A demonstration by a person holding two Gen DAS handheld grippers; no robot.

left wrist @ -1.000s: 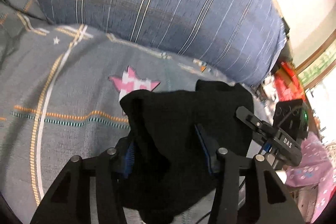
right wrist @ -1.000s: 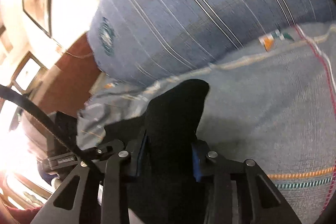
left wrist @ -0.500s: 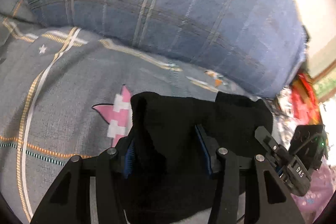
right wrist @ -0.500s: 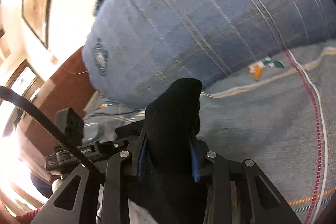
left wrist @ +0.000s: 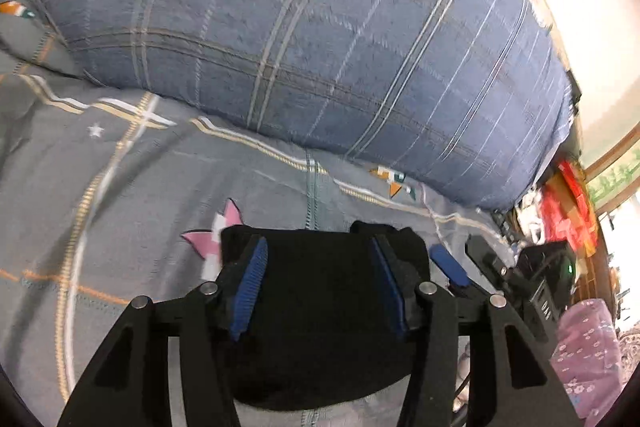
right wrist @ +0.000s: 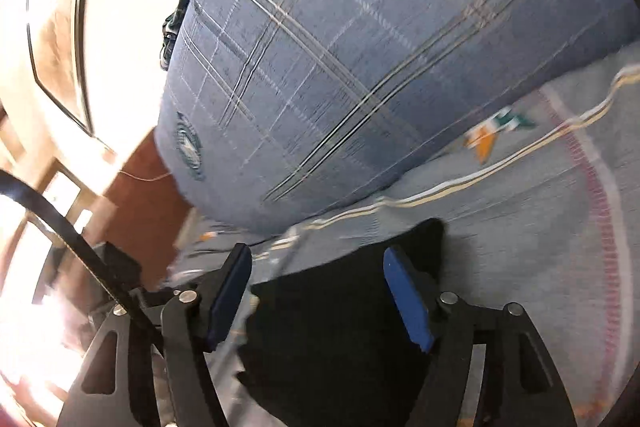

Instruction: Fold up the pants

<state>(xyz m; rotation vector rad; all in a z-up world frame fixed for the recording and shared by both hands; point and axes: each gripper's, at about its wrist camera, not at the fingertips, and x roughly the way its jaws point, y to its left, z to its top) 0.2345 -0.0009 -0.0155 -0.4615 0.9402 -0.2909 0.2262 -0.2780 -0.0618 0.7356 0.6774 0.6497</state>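
Observation:
The black pants point(left wrist: 320, 311) lie in a flat folded bundle on the grey patterned bed sheet point(left wrist: 120, 187). My left gripper point(left wrist: 318, 263) is open, its blue-padded jaws spread wide just above the bundle's far edge. In the right wrist view the pants point(right wrist: 332, 323) lie below my right gripper point(right wrist: 316, 267), which is open too, with the fabric resting loose between and under its jaws. The right gripper's blue pad and black body point(left wrist: 492, 267) show at the right of the left wrist view.
A big blue plaid pillow point(left wrist: 320, 39) lies across the bed just beyond the pants, and it fills the upper right wrist view point(right wrist: 360, 67). The bed's right edge meets cluttered red and pink items point(left wrist: 572, 219). A brown wooden headboard point(right wrist: 148, 195) stands at the left.
Both grippers have opened and let go of the pants, which dropped flat onto the sheet. Both grippers moved toward the pillow.

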